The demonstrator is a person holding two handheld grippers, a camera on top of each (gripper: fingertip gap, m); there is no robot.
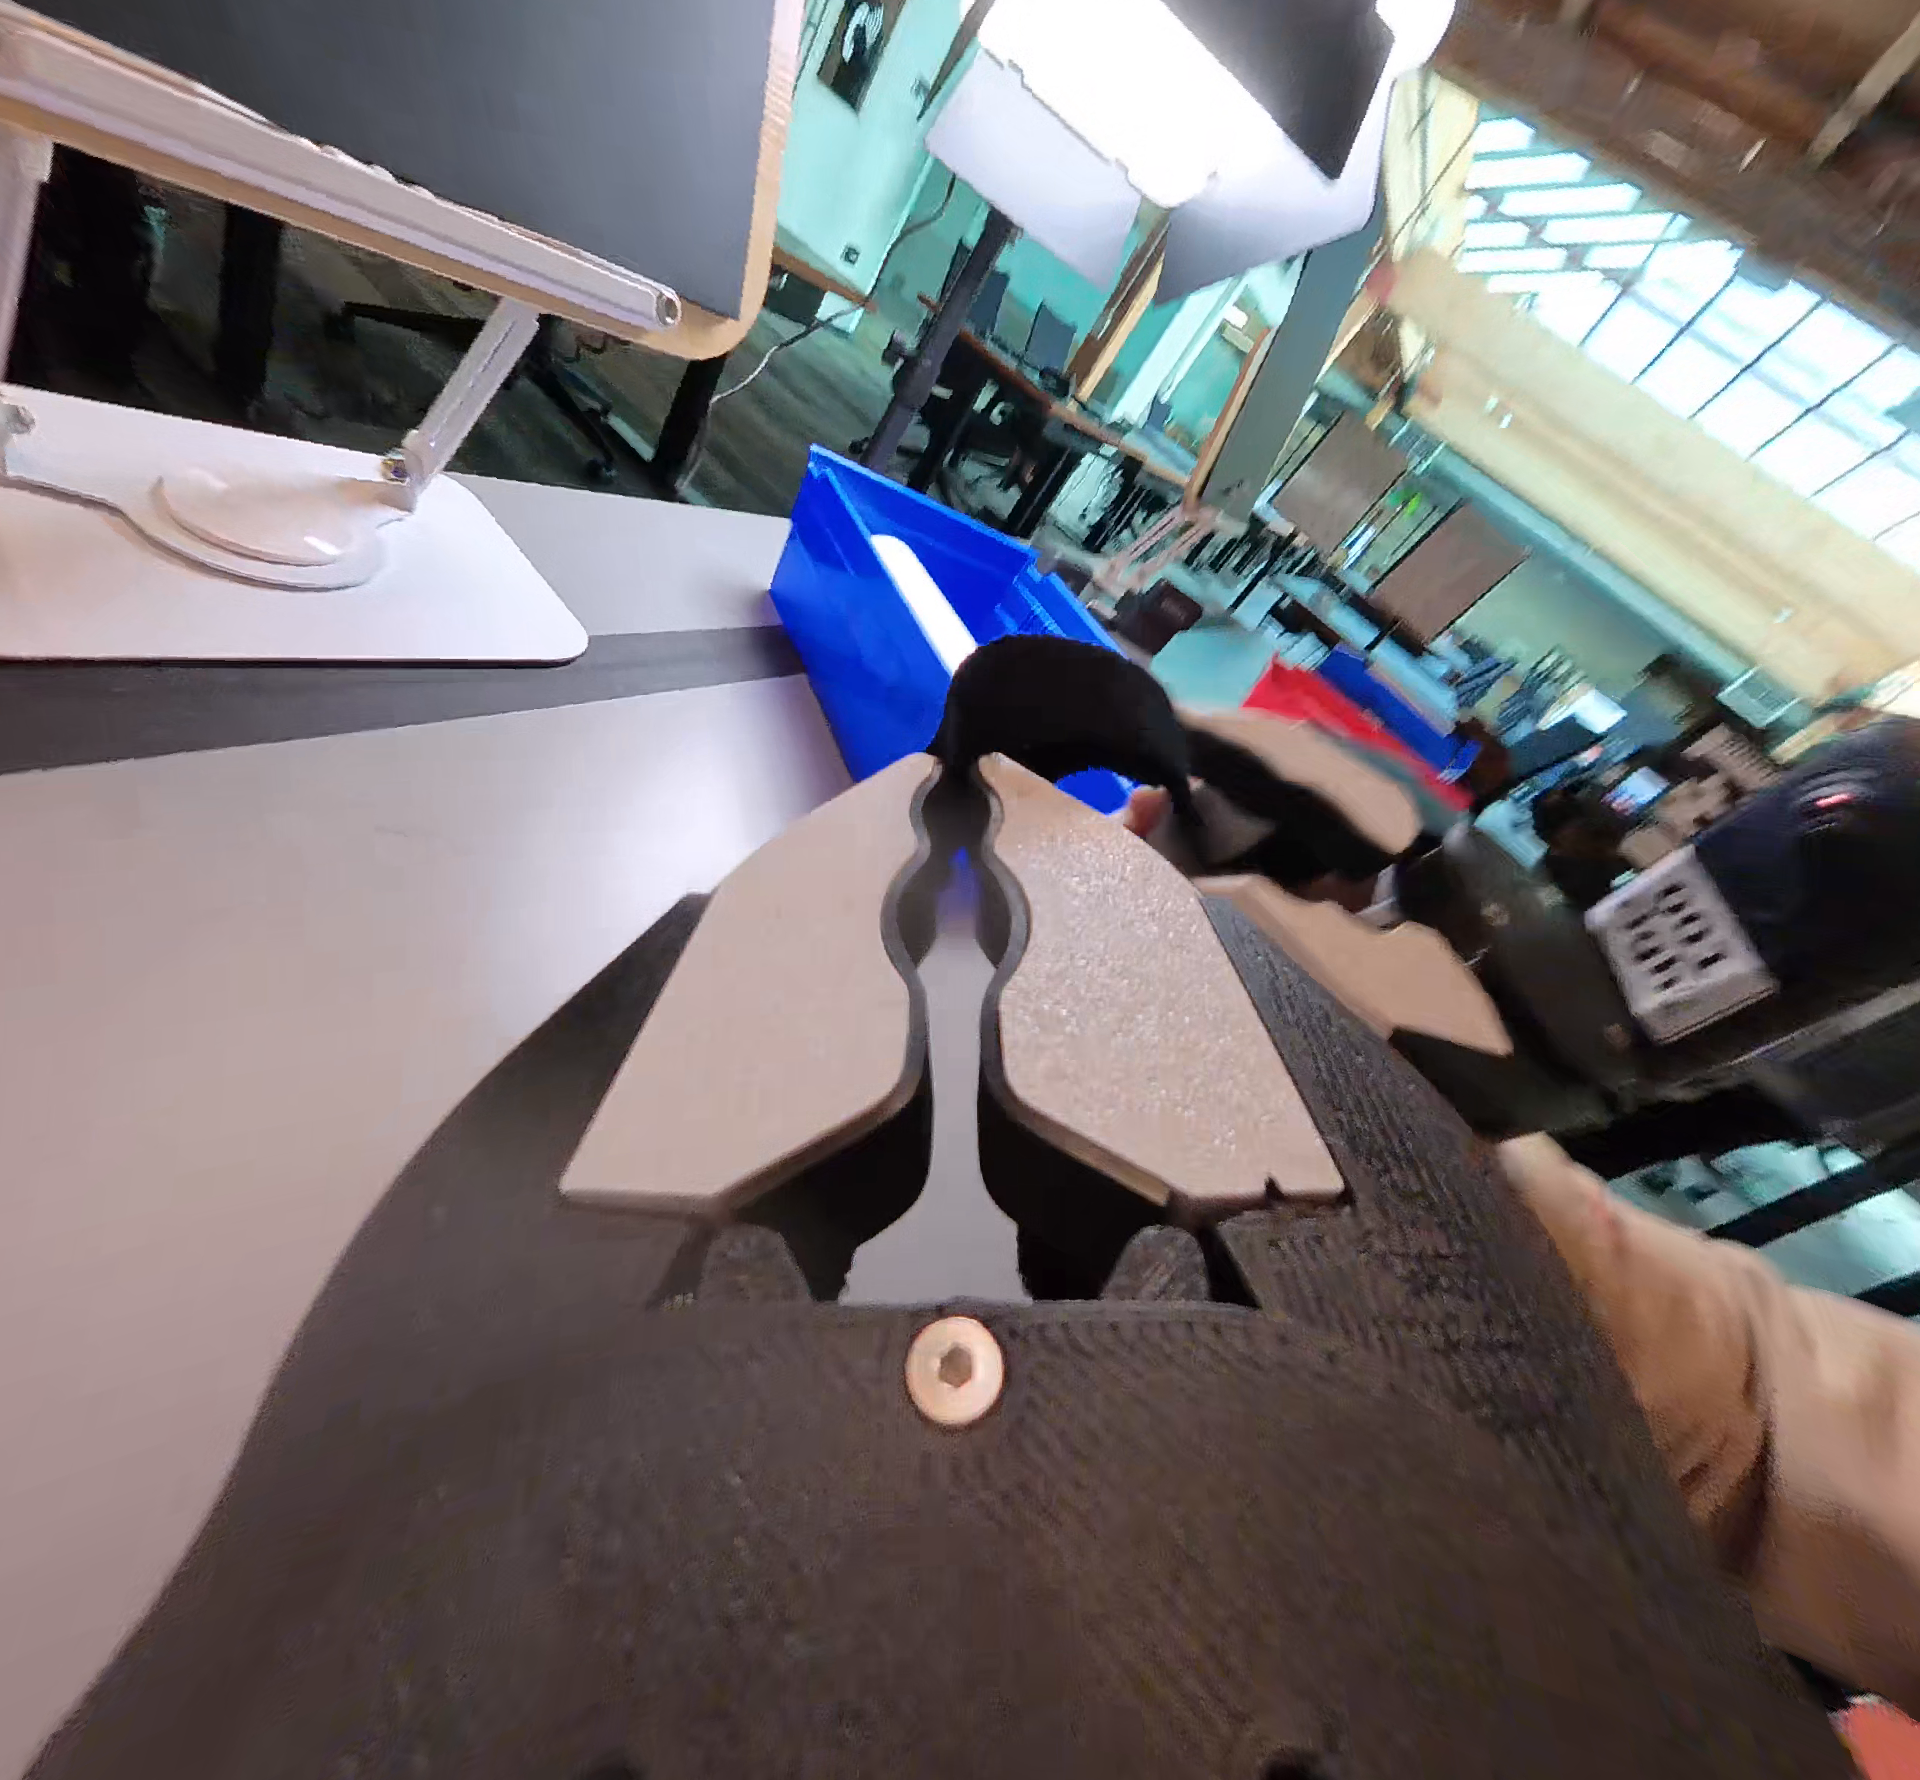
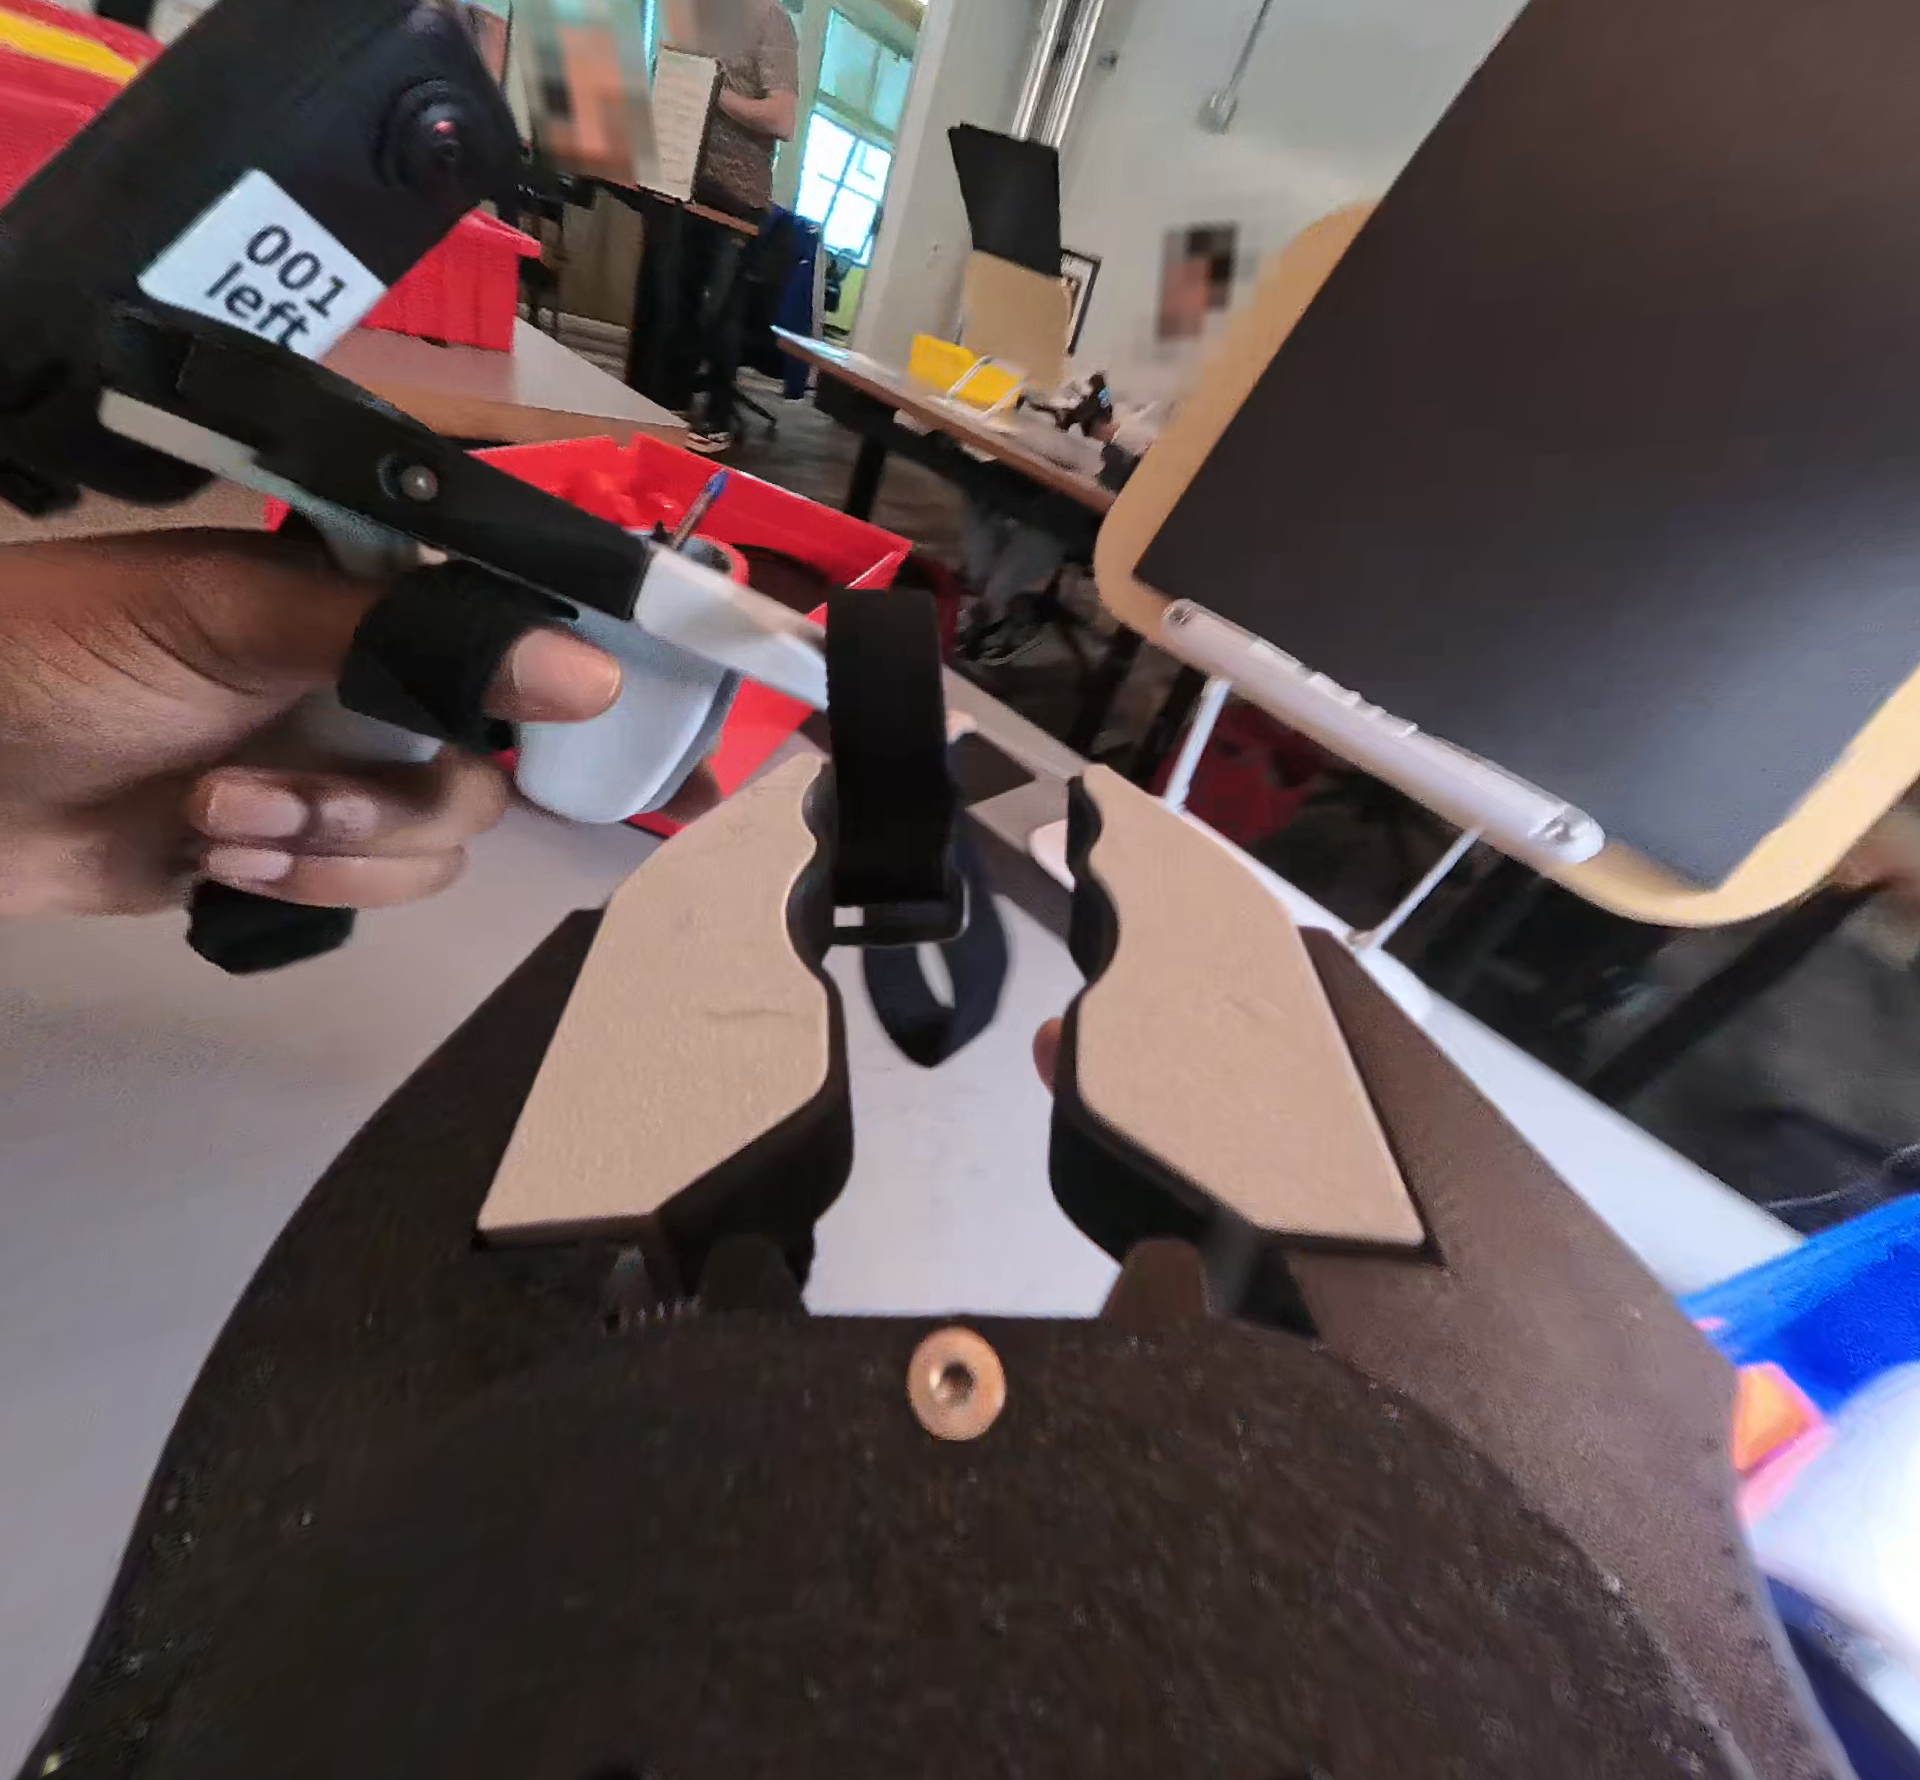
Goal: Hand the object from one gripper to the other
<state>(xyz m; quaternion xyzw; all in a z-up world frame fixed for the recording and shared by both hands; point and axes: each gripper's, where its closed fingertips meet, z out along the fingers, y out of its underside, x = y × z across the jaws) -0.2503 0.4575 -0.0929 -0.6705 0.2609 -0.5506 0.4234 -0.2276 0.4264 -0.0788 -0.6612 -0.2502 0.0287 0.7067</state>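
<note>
A grey table (image 2: 208,1107) lies below both grippers. The left gripper (image 1: 956,774) is closed, pinching a black strap (image 1: 1049,702) at its tips. In the right view the strap (image 2: 888,754) hangs with its long axis upright, between the wide-open, empty right gripper's (image 2: 945,826) tips, nearer the left finger (image 2: 686,992), possibly touching it.

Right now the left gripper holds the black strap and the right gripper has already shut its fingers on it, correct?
Not quite. The left gripper does hold the black strap, but the right gripper is open: the right wrist view shows its fingers spread on either side of the strap.
</note>
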